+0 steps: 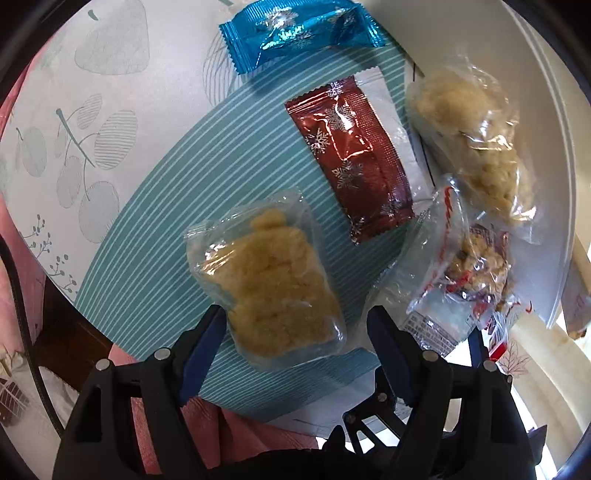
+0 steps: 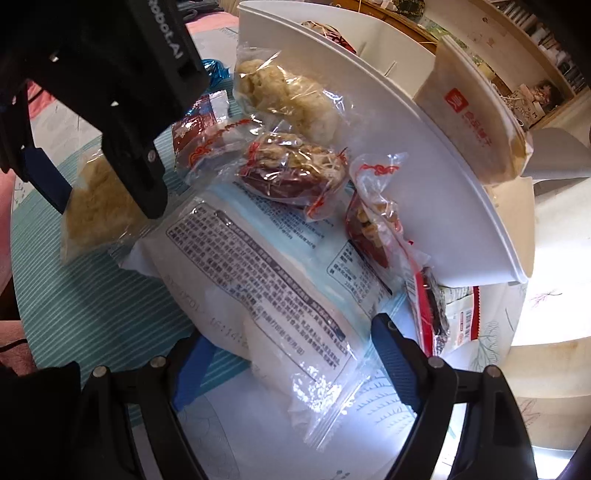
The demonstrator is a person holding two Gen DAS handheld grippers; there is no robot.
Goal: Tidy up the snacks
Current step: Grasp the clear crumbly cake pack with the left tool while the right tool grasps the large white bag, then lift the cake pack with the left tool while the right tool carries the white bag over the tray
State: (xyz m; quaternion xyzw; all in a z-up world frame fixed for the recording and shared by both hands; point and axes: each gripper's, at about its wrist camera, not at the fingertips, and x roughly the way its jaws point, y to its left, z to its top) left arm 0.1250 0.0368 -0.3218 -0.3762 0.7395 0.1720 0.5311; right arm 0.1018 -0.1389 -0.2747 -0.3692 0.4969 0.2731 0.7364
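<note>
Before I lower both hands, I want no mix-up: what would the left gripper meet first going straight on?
Probably the clear packet of yellow crumbly snack; it lies between the open left gripper fingers. Depth is unclear.

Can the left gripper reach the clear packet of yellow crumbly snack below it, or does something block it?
Probably yes. The left gripper is open, its fingers on either side of the clear packet, which lies alone on the striped mat with nothing over it.

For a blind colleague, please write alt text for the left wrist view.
The open left gripper points down over a clear pack of pale yellow puffed snack lying on a teal striped mat, its fingers either side of the pack's near end. Beyond lie a dark red snowflake wrapper, a blue foil wrapper and a white bin.
</note>
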